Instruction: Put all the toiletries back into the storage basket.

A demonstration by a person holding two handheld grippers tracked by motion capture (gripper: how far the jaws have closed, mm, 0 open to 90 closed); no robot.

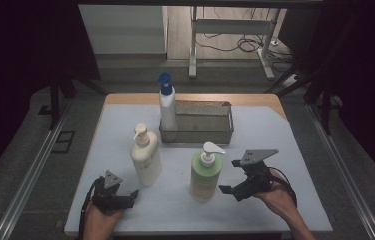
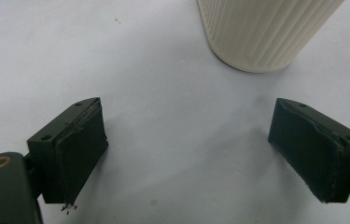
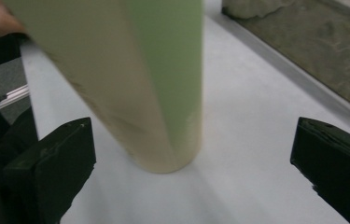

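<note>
A pale grey-blue mat covers the tabletop [image 1: 275, 150], with a strip of bare wood showing along its far edge. Dark curtains close in the room on both sides; beyond the tabletop lie a grey floor, a white metal frame [image 1: 232, 30] and loose cables [image 1: 245, 46].

The right tool [image 1: 229, 176], held in a hand at the near right, has its jaws spread wide and grips nothing. The green bottle [image 1: 205, 175] stands just ahead of them, near but apart, its long axis upright and its white pump spout pointing toward the right tool. In the right gripper view the green bottle [image 3: 163, 84] rises between the lines of the open jaws, its base on the mat.

The left tool [image 1: 134, 194], at the near left, is likewise wide open and empty. The cream bottle [image 1: 146, 159] stands upright just beyond it, spout turned away to the left; the left gripper view shows its ribbed base [image 2: 266, 32] ahead of the jaws and clear of them.

Farther off, past both tools, a white bottle [image 1: 167, 107] with a blue pump stands at the left end of a worn metal tray [image 1: 200, 134].

Any labels or writing on the bottles are too faint to read.
</note>
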